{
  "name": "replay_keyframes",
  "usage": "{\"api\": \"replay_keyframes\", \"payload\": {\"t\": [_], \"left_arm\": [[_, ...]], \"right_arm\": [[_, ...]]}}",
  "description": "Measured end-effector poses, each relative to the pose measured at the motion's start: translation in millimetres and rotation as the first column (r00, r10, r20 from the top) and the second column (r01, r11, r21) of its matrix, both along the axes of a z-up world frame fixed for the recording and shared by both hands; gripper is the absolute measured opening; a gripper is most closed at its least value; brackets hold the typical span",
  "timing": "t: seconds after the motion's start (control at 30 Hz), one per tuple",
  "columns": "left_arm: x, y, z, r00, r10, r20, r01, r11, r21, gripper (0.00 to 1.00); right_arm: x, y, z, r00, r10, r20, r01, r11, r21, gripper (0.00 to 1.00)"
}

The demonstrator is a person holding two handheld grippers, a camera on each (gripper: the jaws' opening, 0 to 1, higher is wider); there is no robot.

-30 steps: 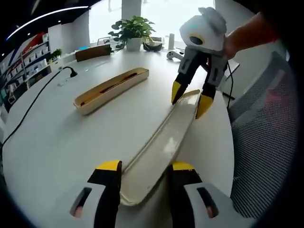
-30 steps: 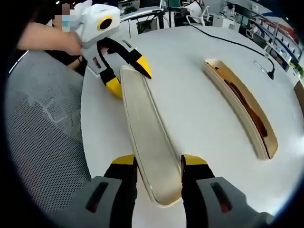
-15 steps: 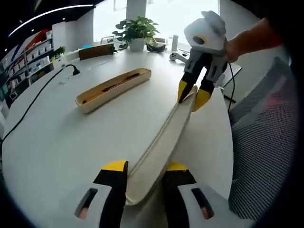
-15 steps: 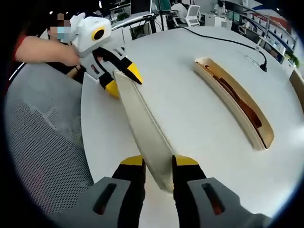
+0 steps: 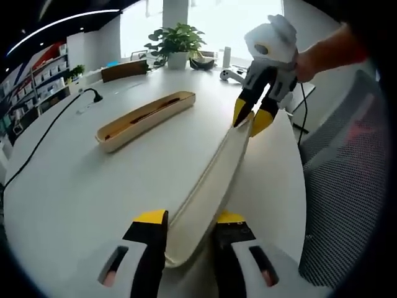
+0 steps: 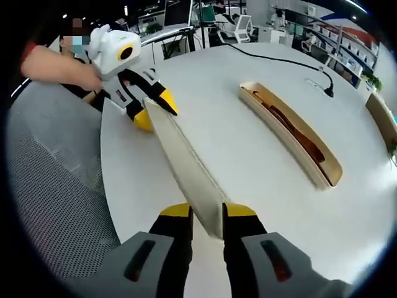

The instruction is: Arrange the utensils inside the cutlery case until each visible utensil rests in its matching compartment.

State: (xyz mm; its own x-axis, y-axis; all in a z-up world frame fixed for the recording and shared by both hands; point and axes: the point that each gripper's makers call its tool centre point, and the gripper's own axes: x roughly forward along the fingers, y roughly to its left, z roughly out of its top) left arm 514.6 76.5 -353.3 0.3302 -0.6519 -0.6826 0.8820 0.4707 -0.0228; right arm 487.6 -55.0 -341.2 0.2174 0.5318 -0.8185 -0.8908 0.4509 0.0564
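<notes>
While both grippers hold one long cream lid (image 5: 214, 180) by its two ends, the item reads as follows: left gripper (image 5: 186, 218) with fingers pinching the near end of the lid in the left gripper view, right gripper (image 6: 206, 210) with fingers pinching the opposite end in the right gripper view; lid tilted onto its long edge, near the counter (image 5: 93, 186) edge that borders a mesh chair (image 5: 347, 186). Cutlery case (image 5: 146, 116), open, lies well apart toward the middle of the counter, with dark brown utensils (image 6: 296, 129) lying lengthwise inside; which compartment each occupies cannot be told. A power cable (image 5: 46, 130) runs across the far part of the counter, and a potted plant (image 5: 175, 42) stands at its far edge. Step in hand, by judgement: carrying the lid. To do it well, both ends should travel together at equal height, without twist, since uneven pull could slip a pinch; keep the lid clear of the case so the utensils stay visible.
</notes>
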Motion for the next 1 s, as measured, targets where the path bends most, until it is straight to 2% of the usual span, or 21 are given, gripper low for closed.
{"api": "replay_keyframes", "payload": {"t": [0.03,0.13,0.17,0.23,0.3,0.33,0.4,0.57,0.67,0.7,0.73,0.8,0.87,1.0], "left_arm": [[0.2,0,0.0,1.0,0.002,0.0,-0.002,1.0,-0.002,0.29],[0.4,1,-0.1,1.0,0.0,0.005,0.0,1.0,-0.003,0.29],[0.5,1,-0.1,1.0,-0.005,0.003,0.005,1.0,-0.004,0.29],[0.1,1,-0.1,1.0,-0.017,-0.002,0.017,1.0,-0.008,0.29],[-0.7,1,-0.3,1.0,-0.025,0.005,0.025,1.0,-0.004,0.28],[-1.2,0,-0.5,1.0,-0.028,0.006,0.028,1.0,-0.004,0.28],[-2.5,-1,-0.4,0.999,-0.035,0.006,0.035,0.999,-0.008,0.26],[-2.3,0,0.6,1.0,-0.011,-0.03,0.01,1.0,-0.03,0.26],[-2.8,0,0.7,0.999,-0.009,-0.036,0.008,0.999,-0.039,0.26],[-2.6,0,0.8,0.999,-0.012,-0.035,0.01,0.999,-0.042,0.26],[-3.0,0,0.9,0.999,-0.016,-0.037,0.015,0.999,-0.044,0.26],[-3.4,0,1.3,0.999,-0.018,-0.039,0.016,0.999,-0.047,0.26],[-3.7,0,1.5,0.999,-0.019,-0.041,0.017,0.999,-0.049,0.26],[-3.6,-1,1.9,0.999,-0.011,-0.051,0.008,0.999,-0.053,0.26]], "right_arm": [[3,1,1.8,0.999,0.0,0.037,0.0,1.0,-0.002,0.12],[-2,2,2.9,1.0,-0.01,-0.008,0.01,1.0,0.012,0.11],[-1,1,3.7,1.0,-0.01,-0.006,0.01,1.0,0.019,0.11],[-6,3,4.4,0.995,-0.058,-0.079,0.064,0.996,0.064,0.11],[-4,2,5.3,0.99,-0.094,-0.107,0.103,0.991,0.083,0.13],[-2,0,4.8,0.991,-0.09,-0.096,0.096,0.993,0.069,0.13],[8,-4,4.9,0.995,-0.102,-0.024,0.103,0.994,0.045,0.16],[12,-5,6.4,0.993,-0.114,0.004,0.113,0.991,0.069,0.18],[14,-9,4.9,0.993,-0.116,0.012,0.115,0.992,0.048,0.21],[16,-12,3.6,0.996,-0.075,0.048,0.074,0.997,0.016,0.21],[14,-11,2.5,0.997,-0.048,0.053,0.048,0.999,0.008,0.22],[14,-19,-3.4,0.998,-0.018,0.063,0.021,0.998,-0.055,0.22],[18,-20,-3.3,0.995,0.004,0.098,0.003,0.998,-0.067,0.18],[20,-19,-3.0,0.994,0.016,0.108,-0.009,0.997,-0.074,0.17]]}}
